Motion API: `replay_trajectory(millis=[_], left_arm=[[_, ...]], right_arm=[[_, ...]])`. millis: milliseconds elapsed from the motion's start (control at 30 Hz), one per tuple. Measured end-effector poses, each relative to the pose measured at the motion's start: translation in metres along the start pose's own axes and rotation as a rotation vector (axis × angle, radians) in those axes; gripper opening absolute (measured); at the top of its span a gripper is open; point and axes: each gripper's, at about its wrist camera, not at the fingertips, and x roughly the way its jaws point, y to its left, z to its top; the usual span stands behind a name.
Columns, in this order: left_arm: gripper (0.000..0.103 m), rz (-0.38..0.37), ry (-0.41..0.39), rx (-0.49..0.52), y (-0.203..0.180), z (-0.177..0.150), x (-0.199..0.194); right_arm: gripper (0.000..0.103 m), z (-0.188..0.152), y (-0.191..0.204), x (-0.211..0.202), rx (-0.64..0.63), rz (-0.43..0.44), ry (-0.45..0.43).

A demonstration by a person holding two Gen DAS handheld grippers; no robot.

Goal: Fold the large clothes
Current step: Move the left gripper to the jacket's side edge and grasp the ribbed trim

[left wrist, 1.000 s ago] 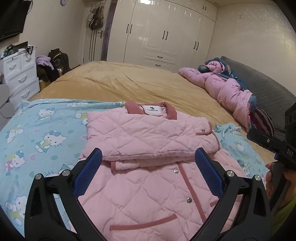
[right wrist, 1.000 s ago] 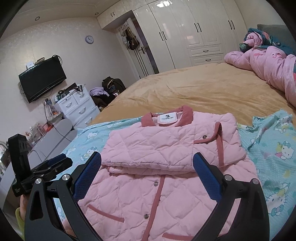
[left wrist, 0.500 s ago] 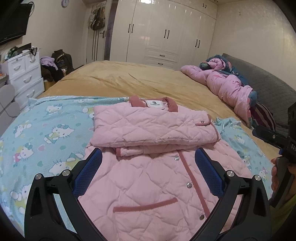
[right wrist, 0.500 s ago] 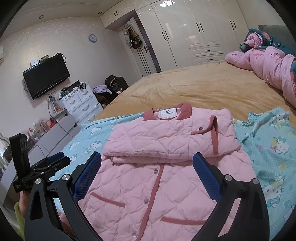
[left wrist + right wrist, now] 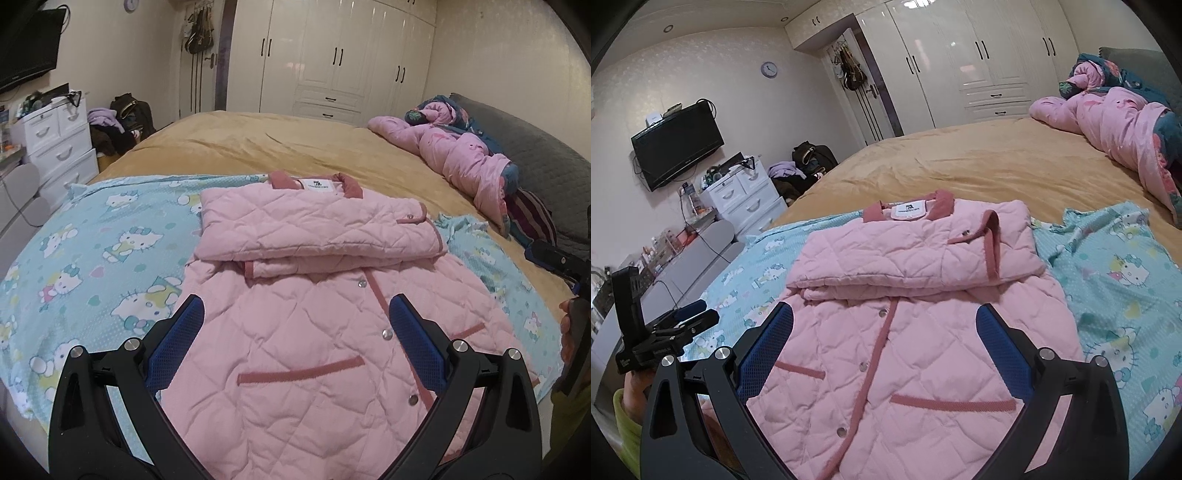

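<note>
A pink quilted jacket (image 5: 314,332) with dark pink trim lies flat on a Hello Kitty sheet (image 5: 92,258) on the bed, collar at the far end. Both sleeves are folded across its chest (image 5: 317,229). My left gripper (image 5: 293,314) is open and empty above the jacket's lower front. My right gripper (image 5: 884,317) is open and empty above the same part of the jacket (image 5: 905,350). The right gripper also shows at the right edge of the left wrist view (image 5: 554,258), and the left gripper at the left edge of the right wrist view (image 5: 679,325).
A tan bedspread (image 5: 277,144) covers the far bed. A pink duvet (image 5: 461,162) is bunched at the right by the grey headboard (image 5: 535,155). White drawers (image 5: 55,140) and a clothes pile stand left; white wardrobes (image 5: 332,55) stand behind.
Both grippers have drawn back toward the jacket's hem, so more of the lower front and pockets shows. Both stay open. The jacket has not moved.
</note>
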Motion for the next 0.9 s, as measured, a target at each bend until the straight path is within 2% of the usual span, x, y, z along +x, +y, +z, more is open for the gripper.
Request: replay_trajectory(millis=[300, 700, 900], left_arm=[[0.094, 0.030, 0.029, -0.002, 0.008, -0.018, -0.007], [0.094, 0.060, 0.132, -0.056, 0.036, -0.051, -0.012], [0.094, 0.112, 0.195, -0.098, 0.063, -0.075, -0.014]], right_arm=[[0.099, -0.010, -0.008, -0.013, 0.003, -0.007, 0.009], [0.099, -0.025, -0.019, -0.019, 0.012, -0.007, 0.036], [0.099, -0.032, -0.021, -0.022, 0.009, -0.005, 0.045]])
